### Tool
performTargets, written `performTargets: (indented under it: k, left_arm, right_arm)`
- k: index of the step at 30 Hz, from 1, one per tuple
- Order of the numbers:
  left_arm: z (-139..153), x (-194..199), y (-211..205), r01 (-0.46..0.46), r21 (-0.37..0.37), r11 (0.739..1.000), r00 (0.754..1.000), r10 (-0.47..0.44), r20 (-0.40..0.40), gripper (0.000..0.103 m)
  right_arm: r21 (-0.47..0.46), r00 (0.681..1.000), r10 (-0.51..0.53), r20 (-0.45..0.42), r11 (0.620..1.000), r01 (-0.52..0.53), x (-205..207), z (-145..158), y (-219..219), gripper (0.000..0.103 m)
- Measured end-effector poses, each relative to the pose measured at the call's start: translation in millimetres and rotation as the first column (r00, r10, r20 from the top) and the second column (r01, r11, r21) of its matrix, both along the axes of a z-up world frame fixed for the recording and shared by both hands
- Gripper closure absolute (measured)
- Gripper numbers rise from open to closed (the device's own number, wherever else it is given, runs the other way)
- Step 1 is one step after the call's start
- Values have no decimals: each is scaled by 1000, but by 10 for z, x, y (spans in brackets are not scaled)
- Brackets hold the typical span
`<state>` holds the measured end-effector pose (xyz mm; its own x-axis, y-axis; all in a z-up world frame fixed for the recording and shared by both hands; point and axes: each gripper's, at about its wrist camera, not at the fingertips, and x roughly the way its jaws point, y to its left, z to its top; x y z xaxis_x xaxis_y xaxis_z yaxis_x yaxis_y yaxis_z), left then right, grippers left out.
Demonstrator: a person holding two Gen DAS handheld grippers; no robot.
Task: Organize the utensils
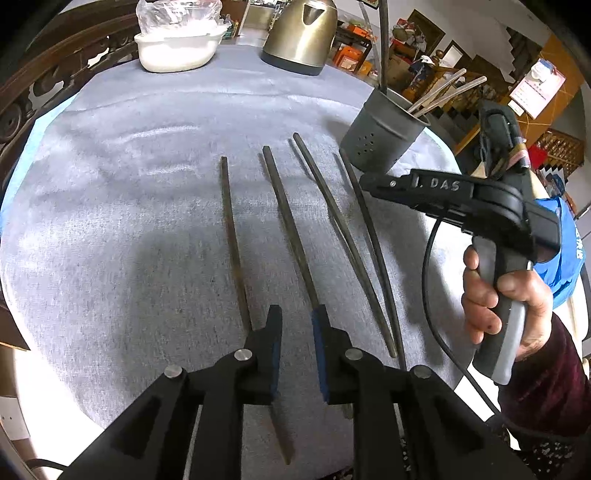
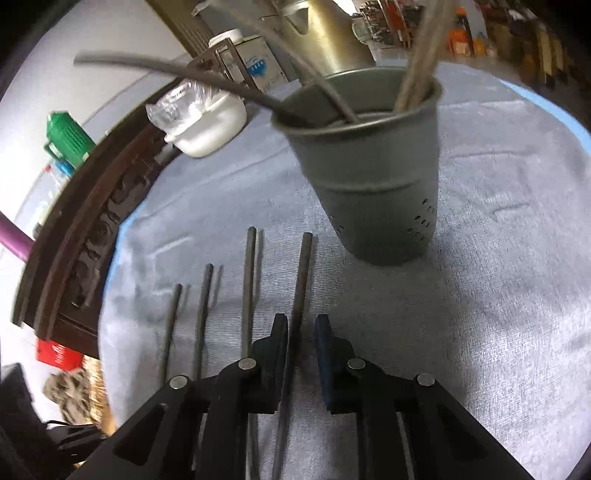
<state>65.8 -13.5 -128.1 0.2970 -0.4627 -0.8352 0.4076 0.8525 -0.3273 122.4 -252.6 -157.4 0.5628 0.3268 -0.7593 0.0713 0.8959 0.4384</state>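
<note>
Black-fingered and blue-padded, the left gripper [image 1: 295, 332] hangs low over a grey cloth [image 1: 129, 221] with its jaws spread and nothing between them; one dark chopstick [image 1: 286, 221] runs up from the gap, another [image 1: 232, 236] lies just left of it. The right gripper [image 2: 301, 332], seen from the side in the left view with the person's hand [image 1: 495, 295] on its grip, is likewise parted and holding nothing, a chopstick [image 2: 304, 277] lying on the cloth in line with its gap.

Four dark chopsticks rest side by side on the cloth, roughly parallel, the two on the right [image 1: 347, 236] close together and nearly meeting at their near ends. Beyond them stands a grey perforated holder [image 2: 369, 177], upright, already carrying pale chopsticks [image 2: 417, 66] and dark ones that lean across its rim. A metal kettle [image 1: 303, 33] and a white bowl [image 1: 177, 48] sit at the far edge.

The sticks look light, stiff and smooth, lying flat against soft pile, so they would likely roll or slip from a loose pinch. A hold near the middle, squarely across the shaft, should balance each one for tipping into the holder.
</note>
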Motion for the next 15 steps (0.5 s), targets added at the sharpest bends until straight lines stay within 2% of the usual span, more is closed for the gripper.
performTargets:
  k: [4, 8, 15]
  left_arm:
    - [74, 80, -27, 6, 3, 1000, 1000, -6, 19, 86]
    - [138, 180, -7, 1, 7, 1000, 999, -1, 39, 84]
    - [183, 513, -47, 18, -14, 1000, 1000, -18, 11, 80]
  right_arm:
    - [21, 1000, -9, 0, 1000, 9, 73, 60, -24, 83]
    - [-15, 1000, -5, -30, 1000, 5, 219, 20, 79, 83]
    - [-73, 993, -46, -108, 997, 39, 418, -104, 144, 83]
